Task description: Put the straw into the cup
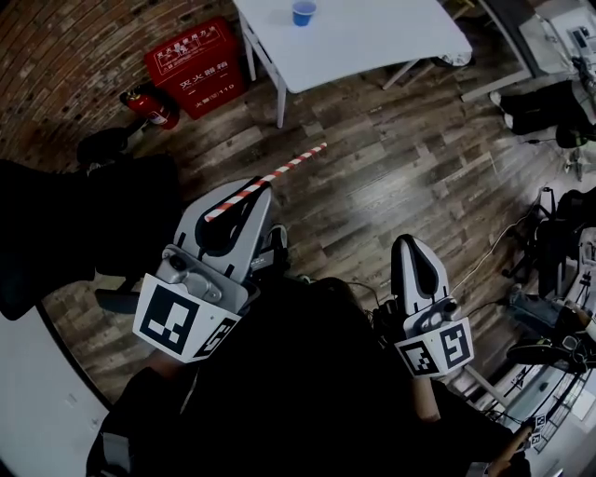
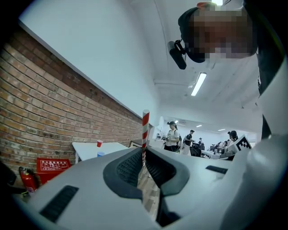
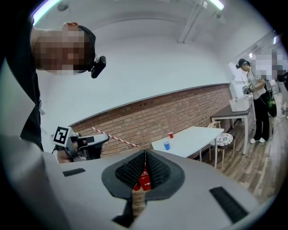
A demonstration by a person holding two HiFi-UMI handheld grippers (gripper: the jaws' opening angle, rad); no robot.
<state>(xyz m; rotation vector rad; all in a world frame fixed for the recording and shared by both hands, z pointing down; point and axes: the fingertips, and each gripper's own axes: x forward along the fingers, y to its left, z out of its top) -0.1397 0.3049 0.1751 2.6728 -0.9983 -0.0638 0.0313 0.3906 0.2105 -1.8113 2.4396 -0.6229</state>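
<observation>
Your left tongs (image 1: 244, 197) are clamped on the straw (image 1: 279, 170), pinching it near one end. Your right tongs (image 1: 410, 246) are pressed together with nothing between them, out to the side and doing no work.

Here's the relation that counts. The blue cup (image 1: 304, 11) stands on the white worktop (image 1: 372, 42), straight ahead of you and well apart from the straw's free tip, with a stretch of wooden floor between. The straw's long axis runs forward and to your right from the tongs, red-and-white stripes slanting toward the worktop's near edge, so the free end leads the way. Your left side looks the nearer of the two, and it has the straw, so the carry is its job. You'll likely need to close the gap, then tip the straw upright over the cup's mouth.

The count: one straw and two tongs. There are two cups, the blue one and a red cup (image 3: 170, 134) farther back on the same worktop, seen from the right gripper view. There is also one red fire-extinguisher box (image 1: 196, 61) by the brick wall.
</observation>
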